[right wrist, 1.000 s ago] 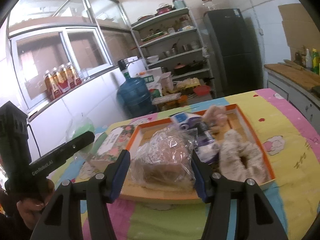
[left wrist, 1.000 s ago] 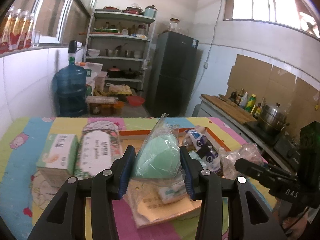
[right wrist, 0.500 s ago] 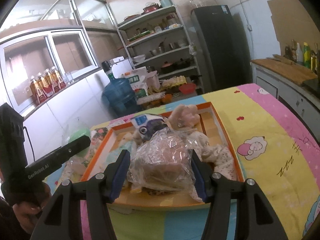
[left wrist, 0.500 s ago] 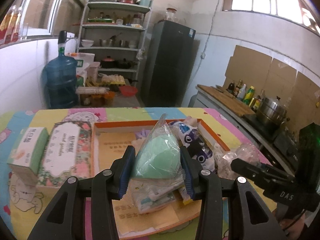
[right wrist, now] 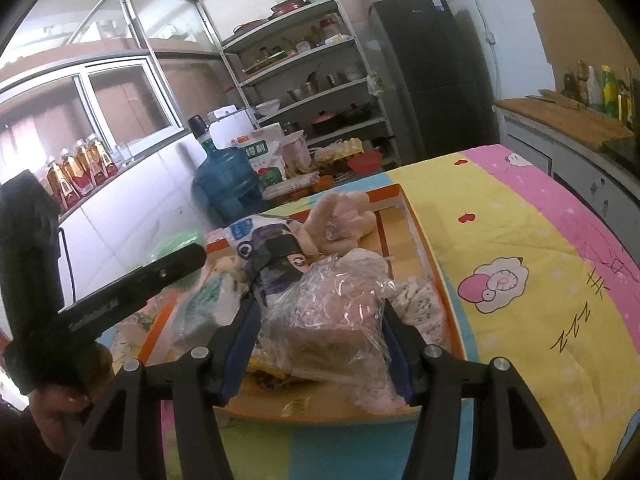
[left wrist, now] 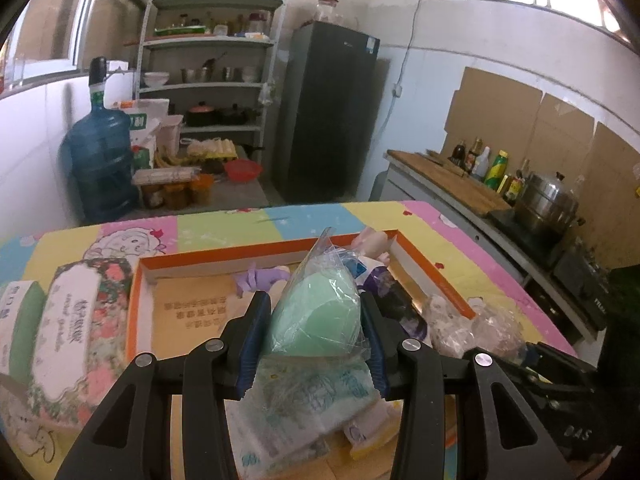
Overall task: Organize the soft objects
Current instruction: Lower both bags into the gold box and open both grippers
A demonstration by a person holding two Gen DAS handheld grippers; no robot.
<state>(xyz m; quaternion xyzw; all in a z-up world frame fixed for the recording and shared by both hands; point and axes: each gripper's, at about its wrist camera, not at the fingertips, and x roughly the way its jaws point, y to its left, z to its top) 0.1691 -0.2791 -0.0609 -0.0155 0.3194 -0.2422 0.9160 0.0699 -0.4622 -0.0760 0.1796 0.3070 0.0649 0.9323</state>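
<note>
My left gripper [left wrist: 314, 338] is shut on a green sponge in a clear bag [left wrist: 316, 320], held above the orange-rimmed box [left wrist: 224, 254]. My right gripper [right wrist: 320, 344] is shut on a clear bag with a pinkish-brown soft item [right wrist: 332, 320], held over the box's near right part [right wrist: 430, 264]. In the box lie a purple-and-white pouch [right wrist: 272, 256], a pink plush toy [right wrist: 344, 220], a tissue pack [left wrist: 316, 404] and a purple glove [left wrist: 260, 278]. The left gripper's body [right wrist: 132, 288] shows in the right wrist view; the right gripper's body [left wrist: 560, 384] shows in the left wrist view.
Two tissue boxes, one floral [left wrist: 80, 320] and one green [left wrist: 20, 320], lie left of the box on the colourful quilt [right wrist: 520, 240]. A water jug [left wrist: 100, 168], shelves [left wrist: 208, 80] and a fridge [left wrist: 328, 116] stand behind. A counter with pots [left wrist: 544, 204] is at the right.
Both grippers have moved forward over the box with their bags still held. The left one has shifted right, from beside the tissue boxes to above the box's middle.
</note>
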